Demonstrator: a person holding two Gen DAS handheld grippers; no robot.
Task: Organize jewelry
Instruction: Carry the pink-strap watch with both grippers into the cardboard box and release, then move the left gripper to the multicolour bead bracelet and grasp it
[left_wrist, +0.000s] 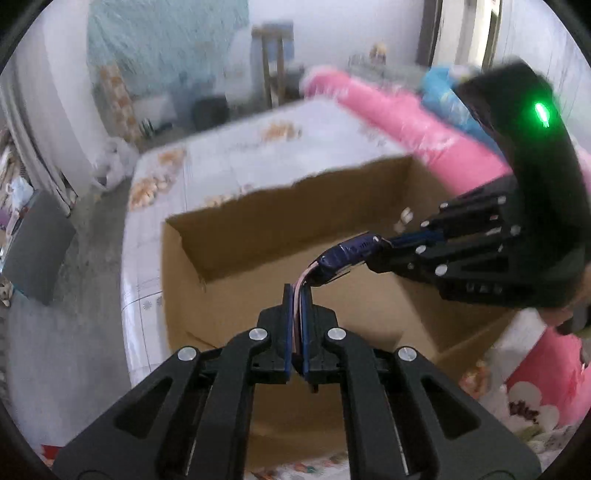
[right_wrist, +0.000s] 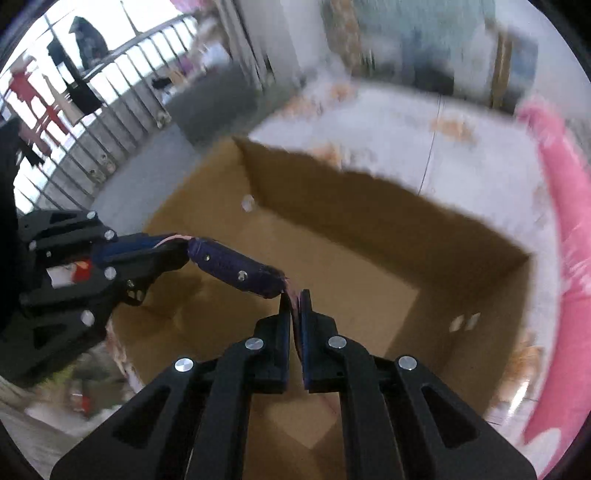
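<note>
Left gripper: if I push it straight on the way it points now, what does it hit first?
Probably the floor of the open cardboard box. The left gripper, shut on a pink band of the dark blue bracelet, points down into it; nothing else shows ahead, though blur leaves depth unclear.

Soft daylight fills both views, brightest at the railing (right_wrist: 92, 110) near 10 o'clock in the right wrist view. Motion blur smears the background and the cardboard box (left_wrist: 332, 229) edges. Fisheye bending darkens the rims; a green light (left_wrist: 541, 112) glares at 2 o'clock.
</note>
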